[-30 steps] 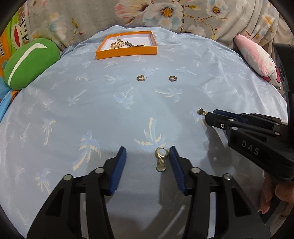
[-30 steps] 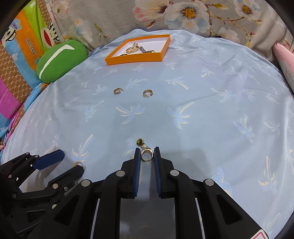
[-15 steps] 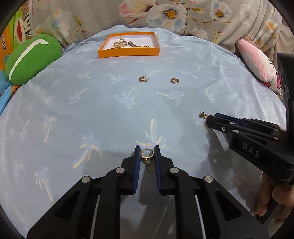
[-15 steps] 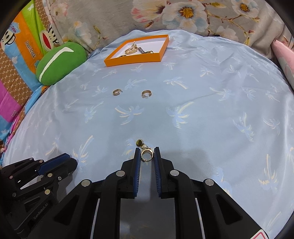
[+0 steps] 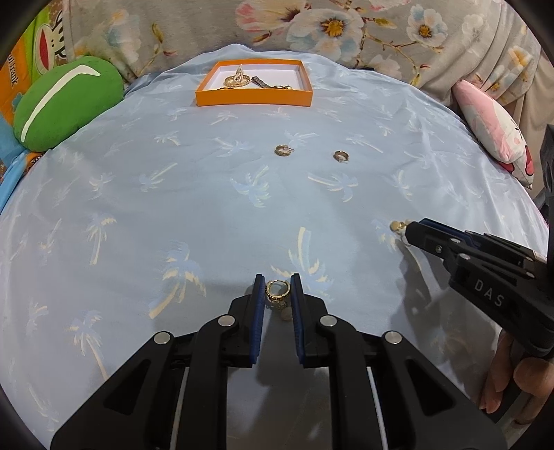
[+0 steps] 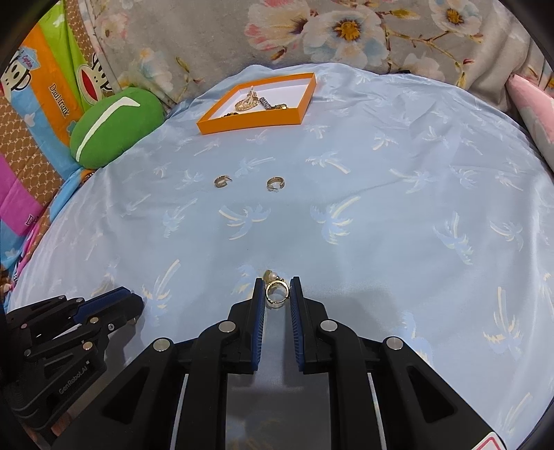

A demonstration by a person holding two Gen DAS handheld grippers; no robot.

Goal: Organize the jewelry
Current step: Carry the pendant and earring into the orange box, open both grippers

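Observation:
My left gripper (image 5: pixel 277 292) is shut on a gold hoop earring (image 5: pixel 277 290) whose round pendant hangs below it, just above the blue palm-print cloth. The right gripper (image 6: pixel 277 294) is shut on a matching gold hoop earring (image 6: pixel 276 293) with a pearl and a dark bead at its tip. In the left wrist view the right gripper (image 5: pixel 410 230) comes in from the right, its earring's bead (image 5: pixel 395 226) sticking out. Two small gold hoops (image 5: pixel 284 150) (image 5: pixel 341 156) lie on the cloth farther back. An orange tray (image 5: pixel 254 97) at the far edge holds several gold pieces.
A green cushion (image 5: pixel 65 104) sits at the far left and a pink cushion (image 5: pixel 491 121) at the far right. Floral fabric (image 5: pixel 329 31) rises behind the tray. A person's hand (image 5: pixel 516 384) holds the right gripper at the lower right.
The left gripper's jaws went from wide apart beside the pendant earring to shut on its hoop, and the earring now hangs off the cloth. The right gripper kept its earring and stayed put.

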